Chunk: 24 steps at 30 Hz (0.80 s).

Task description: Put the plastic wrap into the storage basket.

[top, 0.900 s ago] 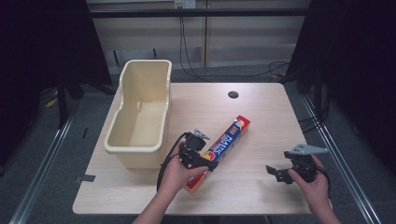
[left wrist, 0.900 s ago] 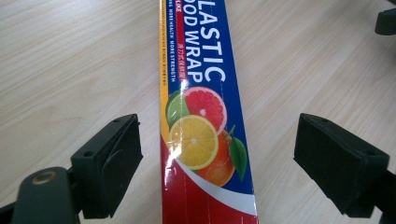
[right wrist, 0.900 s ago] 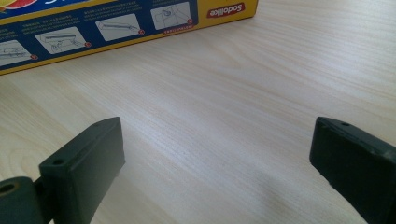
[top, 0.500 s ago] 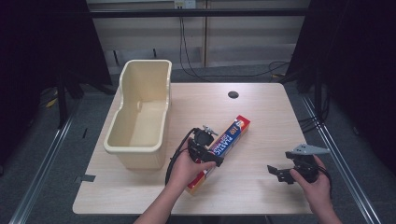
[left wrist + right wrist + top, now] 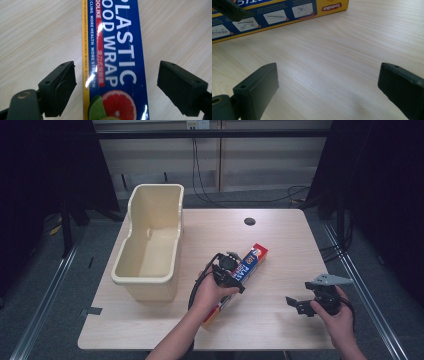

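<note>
Left gripper (image 5: 227,270) spread wide, jaws straddling the plastic wrap box (image 5: 239,279) with a gap on each side; seen along the left gripper (image 5: 116,87) itself, neither pad touching the cardboard, box (image 5: 115,60) running straight up the middle between them. Nothing gripped yet. Poised low over the box's mid-length, pointing down at it.

Right gripper (image 5: 306,304) also spread wide and empty, bare wood between its jaws in its own view (image 5: 328,92); box (image 5: 274,12) lying farther off, beyond the jaws, with a black jaw of the other gripper across its near corner.

Progress, as a judgement: early. Approach and alignment over the box look done; closing on it, lifting and carrying all left. Likely destination the cream tub (image 5: 150,245), standing empty out past the left gripper on the side away from the right one — a guess only.

Pose: left hand (image 5: 212,292) reaching forward from the near edge of the table (image 5: 280,245), wrist bent so the gripper tips downward over the box. Right hand (image 5: 335,312) held low near the near edge, well apart from the box, gripper levelled toward the left one, idle.
</note>
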Tool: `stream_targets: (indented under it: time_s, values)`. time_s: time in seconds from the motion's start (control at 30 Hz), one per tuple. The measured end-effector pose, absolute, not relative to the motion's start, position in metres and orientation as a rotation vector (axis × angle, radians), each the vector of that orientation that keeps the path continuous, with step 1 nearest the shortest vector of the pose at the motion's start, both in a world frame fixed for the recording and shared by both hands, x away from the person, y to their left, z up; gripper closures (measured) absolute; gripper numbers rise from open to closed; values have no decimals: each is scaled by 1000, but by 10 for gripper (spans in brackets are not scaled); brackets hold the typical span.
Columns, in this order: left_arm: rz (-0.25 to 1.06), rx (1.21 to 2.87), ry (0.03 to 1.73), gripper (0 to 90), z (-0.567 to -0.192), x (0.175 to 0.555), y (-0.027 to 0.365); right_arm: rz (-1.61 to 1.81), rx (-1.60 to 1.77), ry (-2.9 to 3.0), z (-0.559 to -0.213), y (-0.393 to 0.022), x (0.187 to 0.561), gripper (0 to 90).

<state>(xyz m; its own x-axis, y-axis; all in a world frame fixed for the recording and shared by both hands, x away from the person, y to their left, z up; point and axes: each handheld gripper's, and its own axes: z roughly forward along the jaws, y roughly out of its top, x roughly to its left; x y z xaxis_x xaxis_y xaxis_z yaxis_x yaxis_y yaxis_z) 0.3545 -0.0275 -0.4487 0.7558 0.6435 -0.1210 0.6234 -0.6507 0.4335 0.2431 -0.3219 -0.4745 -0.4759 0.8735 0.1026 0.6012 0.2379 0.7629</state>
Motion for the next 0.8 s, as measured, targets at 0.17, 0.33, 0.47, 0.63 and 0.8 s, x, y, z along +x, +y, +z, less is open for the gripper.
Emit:
stream_targets:
  time_s: [0.17, 0.33, 0.47, 0.63, 0.8]
  values:
    - [60, 2511, 964, 170, -454, 360, -34, 1097, 1360, 2166, -474, -323, 243, 29]
    - [62, 2542, 942, 214, -457, 364, -35, 1100, 1363, 2163, -474, -323, 243, 29]
    - [43, 2550, 952, 290, -458, 365, -37, 1100, 1356, 2166, -473, -324, 243, 29]
    - [25, 2523, 1009, 326, -459, 367, -38, 1098, 1358, 2168, -473, -325, 243, 29]
    - [-1, 2527, 1025, 345, -460, 370, -37, 1099, 1349, 2173, -473, -323, 244, 29]
